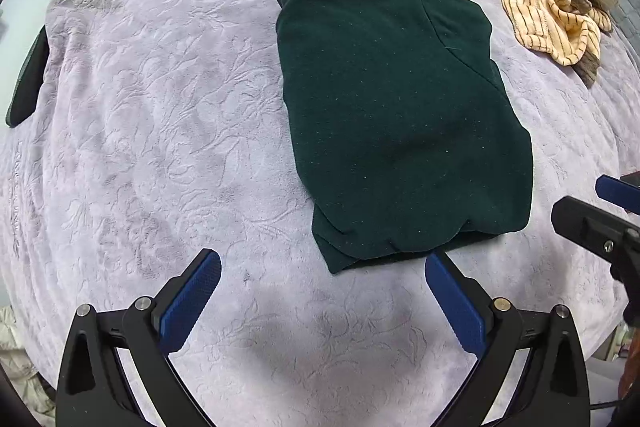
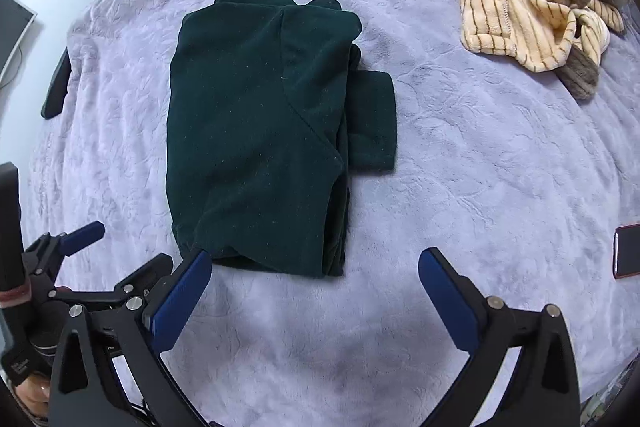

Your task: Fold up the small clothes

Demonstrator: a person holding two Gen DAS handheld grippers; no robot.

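Both wrist views look down, sharing the green garment (image 1: 400, 107).

Left gripper (image 1: 323, 263): black angular arms w/ triangular cut-outs, silver round screw heads at pivots, ribbed blue pads (image 1: 191, 301). Right gripper (image 2: 315, 261): same build, black frame, blue pads (image 2: 448, 297), silver screws. Beside the left gripper's frame in right wrist view: black handle w/ a reddish band, poss. tape; small white marking, unreadable.

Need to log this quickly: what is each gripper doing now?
Left gripper: open, holding nothing.
Right gripper: open, holding nothing.
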